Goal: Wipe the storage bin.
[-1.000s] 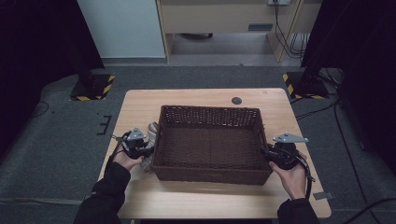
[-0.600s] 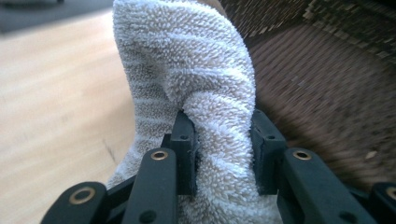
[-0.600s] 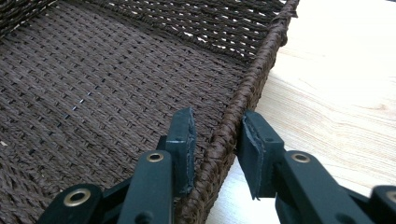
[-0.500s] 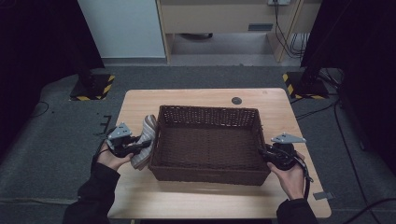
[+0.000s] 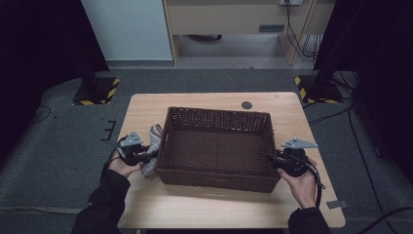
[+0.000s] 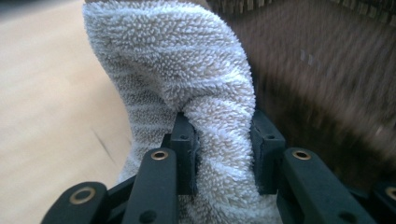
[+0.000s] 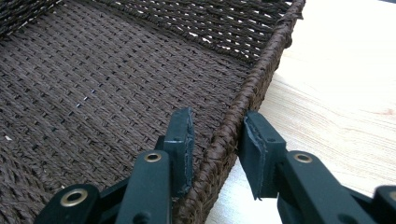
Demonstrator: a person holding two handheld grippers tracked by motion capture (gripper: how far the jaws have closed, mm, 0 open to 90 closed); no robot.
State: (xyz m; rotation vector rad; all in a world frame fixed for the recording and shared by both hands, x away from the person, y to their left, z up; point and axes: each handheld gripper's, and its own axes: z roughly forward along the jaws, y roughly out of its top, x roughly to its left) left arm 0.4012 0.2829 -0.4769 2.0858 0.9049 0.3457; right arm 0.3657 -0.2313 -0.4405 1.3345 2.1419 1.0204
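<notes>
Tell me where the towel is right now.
In the high view the towel is on the table's left side, against the outside of the basket's left wall, pinched in the left gripper.

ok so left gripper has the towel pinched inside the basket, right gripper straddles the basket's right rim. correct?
Not inside: the high view shows the towel outside the basket, against its left wall, pinched by the left gripper. The right gripper does straddle the right rim.
</notes>
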